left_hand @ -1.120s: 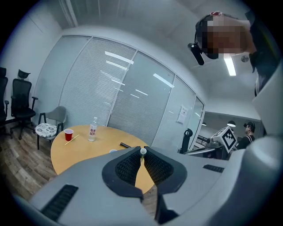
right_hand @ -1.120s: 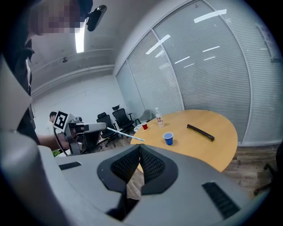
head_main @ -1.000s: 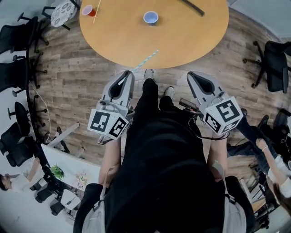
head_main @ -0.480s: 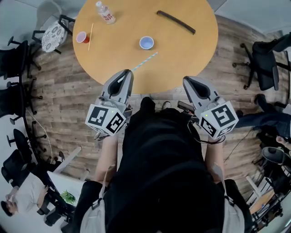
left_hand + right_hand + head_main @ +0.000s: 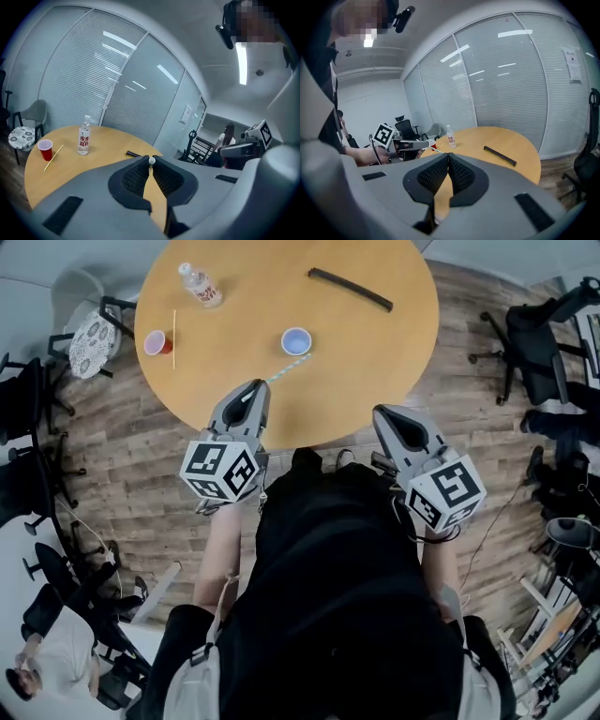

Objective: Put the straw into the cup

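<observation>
The round wooden table (image 5: 375, 362) is looming closer as the person is stepping in. The left gripper (image 5: 254, 388) is staying pinched on the pale striped paper straw (image 5: 287, 370), while the right gripper (image 5: 382, 412) is hanging empty, jaws pressed together. The straw's tip is nearing the small blue cup (image 5: 296, 340), just short of its rim, so insertion looks to be next.

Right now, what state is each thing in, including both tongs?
left tongs: shut on the straw
right tongs: shut, empty
straw: held, pointing toward the blue cup, not in it
blue cup: upright
red cup: upright
bottle: upright
</observation>
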`<act>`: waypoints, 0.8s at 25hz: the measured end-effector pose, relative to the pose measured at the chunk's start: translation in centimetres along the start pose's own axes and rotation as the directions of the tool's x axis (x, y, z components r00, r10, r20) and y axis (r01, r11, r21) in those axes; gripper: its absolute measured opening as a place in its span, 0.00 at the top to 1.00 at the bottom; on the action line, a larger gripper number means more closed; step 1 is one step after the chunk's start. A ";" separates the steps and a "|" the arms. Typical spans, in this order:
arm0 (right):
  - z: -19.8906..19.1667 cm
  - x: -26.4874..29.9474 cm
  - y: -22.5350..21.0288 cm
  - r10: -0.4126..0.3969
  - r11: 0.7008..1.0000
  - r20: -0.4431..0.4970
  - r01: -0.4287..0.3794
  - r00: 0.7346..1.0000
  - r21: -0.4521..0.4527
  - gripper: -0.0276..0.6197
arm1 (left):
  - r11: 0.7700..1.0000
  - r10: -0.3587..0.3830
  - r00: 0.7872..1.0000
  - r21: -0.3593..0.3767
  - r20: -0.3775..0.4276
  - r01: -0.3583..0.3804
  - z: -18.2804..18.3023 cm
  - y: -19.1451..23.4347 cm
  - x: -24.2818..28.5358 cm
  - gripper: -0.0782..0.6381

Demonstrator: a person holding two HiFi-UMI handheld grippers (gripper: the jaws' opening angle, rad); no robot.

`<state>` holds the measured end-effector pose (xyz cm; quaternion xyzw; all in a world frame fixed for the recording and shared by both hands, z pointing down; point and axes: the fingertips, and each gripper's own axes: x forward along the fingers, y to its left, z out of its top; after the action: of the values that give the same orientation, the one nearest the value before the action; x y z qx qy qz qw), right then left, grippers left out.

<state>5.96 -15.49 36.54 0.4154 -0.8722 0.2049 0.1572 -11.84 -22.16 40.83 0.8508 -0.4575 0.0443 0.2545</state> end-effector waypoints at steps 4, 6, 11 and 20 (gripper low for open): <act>-0.3 0.9 0.5 -0.025 1.000 -0.008 0.025 1.000 0.013 0.93 | 0.999 0.009 0.999 0.040 -0.036 -0.008 -0.8 1.9 1.6 0.84; -0.3 1.1 0.6 -0.036 0.999 -0.012 0.037 0.999 0.024 0.93 | 0.998 0.012 0.998 0.063 -0.059 -0.008 -1.3 2.9 2.6 0.84; -0.6 1.4 0.0 -0.064 0.997 -0.036 0.066 0.997 0.046 0.93 | 0.995 0.000 0.993 0.103 -0.122 0.012 -2.2 4.2 5.4 0.84; -1.4 1.4 -0.6 -0.103 0.990 -0.065 0.109 0.993 0.093 0.93 | 0.980 0.045 0.982 0.198 -0.185 -0.008 -5.2 6.1 9.6 0.84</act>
<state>5.74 -16.07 38.53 0.4620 -0.8328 0.2506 0.1737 -10.35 -29.76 50.67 0.8576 -0.4360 0.1731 0.2109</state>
